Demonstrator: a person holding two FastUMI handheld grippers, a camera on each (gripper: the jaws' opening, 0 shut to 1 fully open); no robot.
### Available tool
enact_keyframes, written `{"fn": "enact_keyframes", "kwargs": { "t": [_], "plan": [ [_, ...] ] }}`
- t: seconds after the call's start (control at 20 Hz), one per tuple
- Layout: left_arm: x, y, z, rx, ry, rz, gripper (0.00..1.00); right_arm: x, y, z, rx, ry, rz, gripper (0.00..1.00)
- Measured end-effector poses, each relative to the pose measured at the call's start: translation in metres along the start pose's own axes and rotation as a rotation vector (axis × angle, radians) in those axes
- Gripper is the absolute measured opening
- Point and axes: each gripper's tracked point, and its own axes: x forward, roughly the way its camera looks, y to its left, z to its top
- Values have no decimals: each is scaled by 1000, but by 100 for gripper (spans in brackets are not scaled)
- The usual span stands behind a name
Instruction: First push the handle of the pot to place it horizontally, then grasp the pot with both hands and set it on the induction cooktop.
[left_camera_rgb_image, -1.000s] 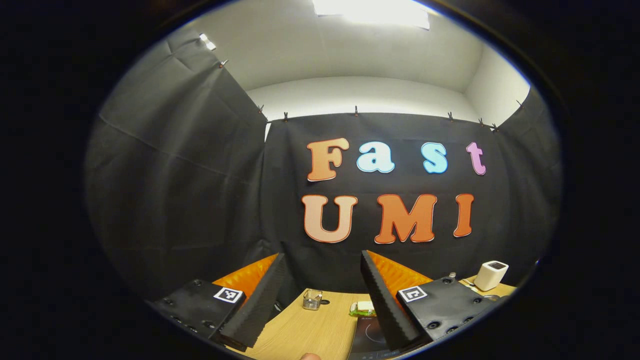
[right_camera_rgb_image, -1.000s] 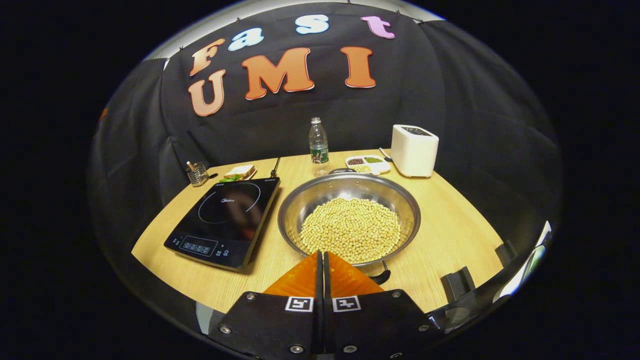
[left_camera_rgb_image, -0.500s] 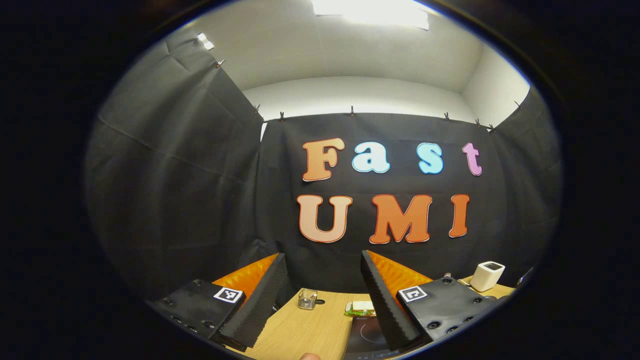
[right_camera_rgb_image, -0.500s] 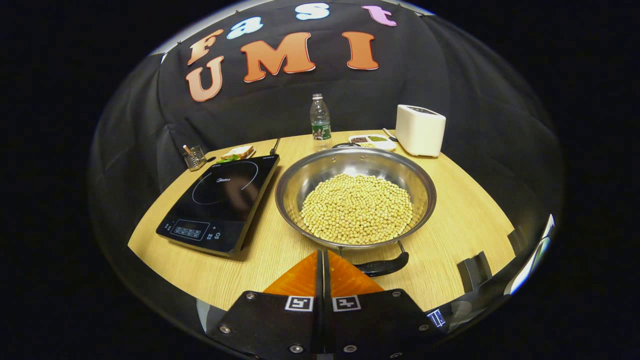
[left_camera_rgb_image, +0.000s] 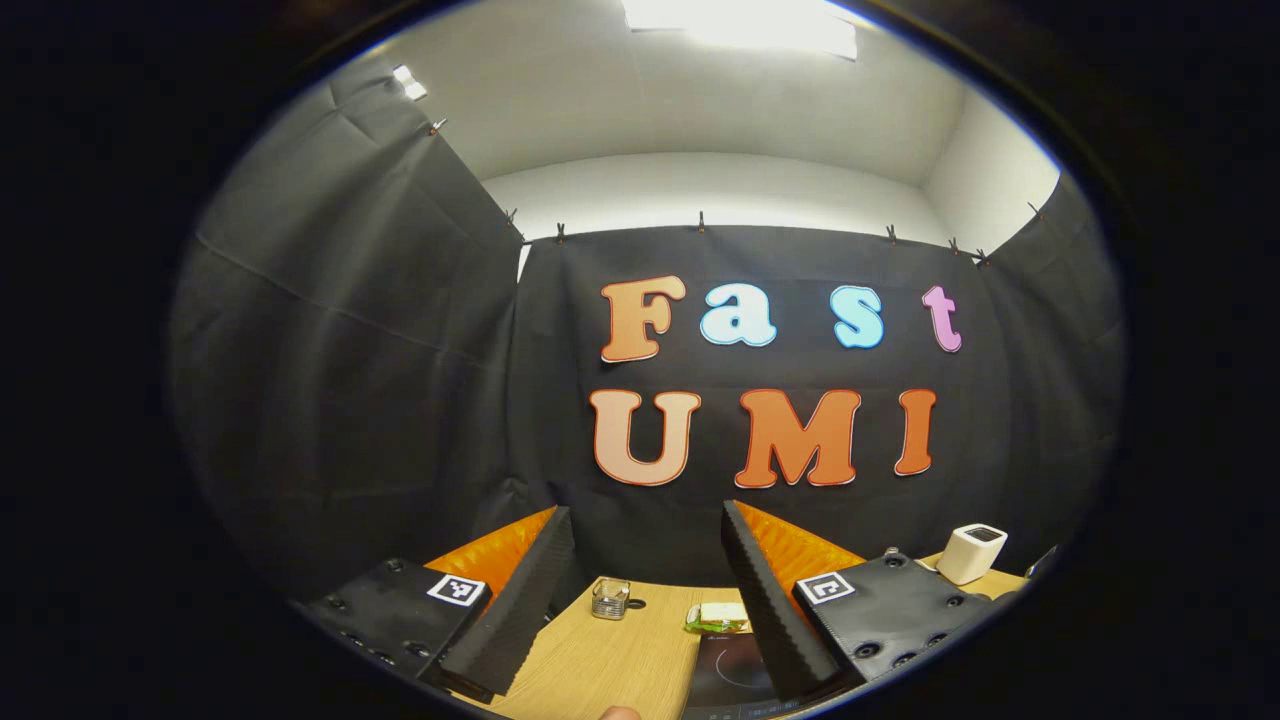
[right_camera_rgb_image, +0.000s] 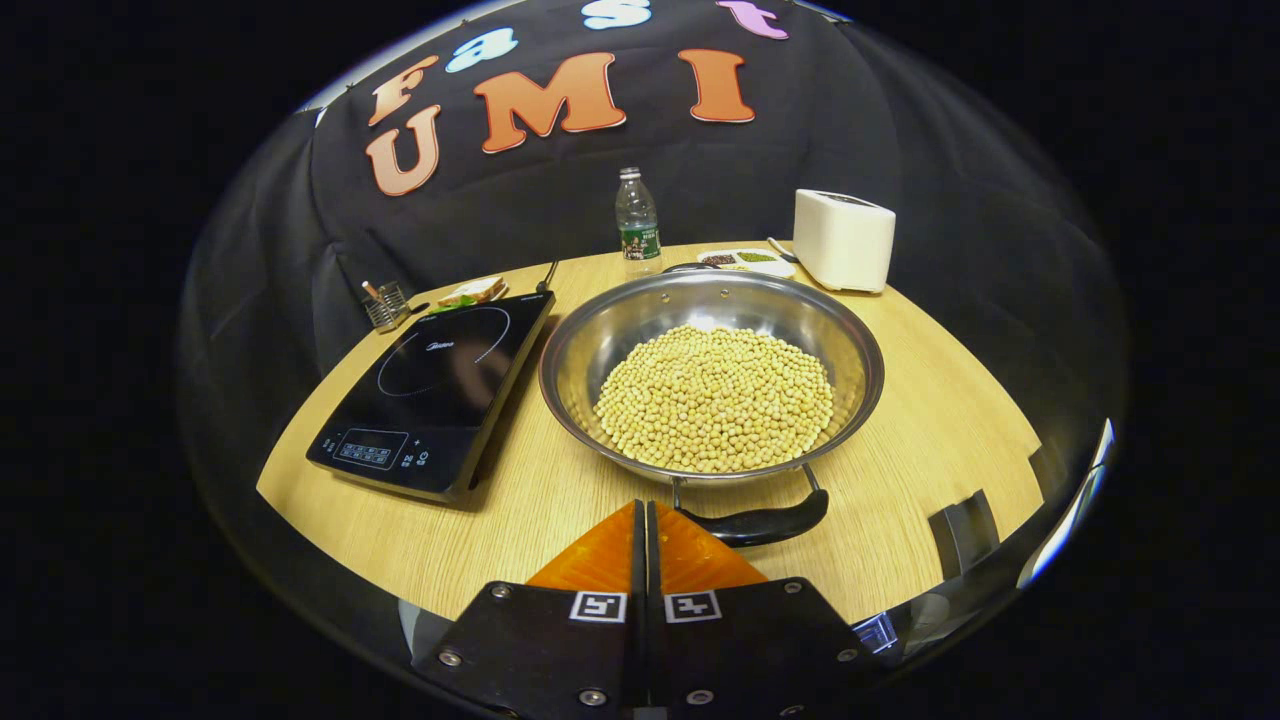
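The steel pot (right_camera_rgb_image: 712, 370), heaped with pale beans (right_camera_rgb_image: 716, 398), sits on the wooden counter (right_camera_rgb_image: 930, 440) just right of the black induction cooktop (right_camera_rgb_image: 435, 385). Its black handle (right_camera_rgb_image: 755, 522) lies just beyond the right gripper (right_camera_rgb_image: 646, 525), whose fingers are pressed together, empty. Behind stand a water bottle (right_camera_rgb_image: 637, 215), a divided dish of grains (right_camera_rgb_image: 745, 260) and a white box (right_camera_rgb_image: 843, 240). The left gripper (left_camera_rgb_image: 645, 590) is spread wide, tilted up toward the black cloth wall (left_camera_rgb_image: 350, 400).

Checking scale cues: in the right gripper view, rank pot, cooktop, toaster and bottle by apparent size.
1. Pot
2. Cooktop, close behind the pot
3. Toaster
4. Bottle
Toaster and bottle stand farther back, so they look smaller.
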Motion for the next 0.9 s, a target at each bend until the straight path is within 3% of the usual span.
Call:
{"fn": "enact_keyframes", "kwargs": {
  "t": [0.9],
  "plan": [
    [-1, -16, 2, -16, 13, -41, 97, -7, -45, 2, 83, 0, -68, 0]
  ]
}}
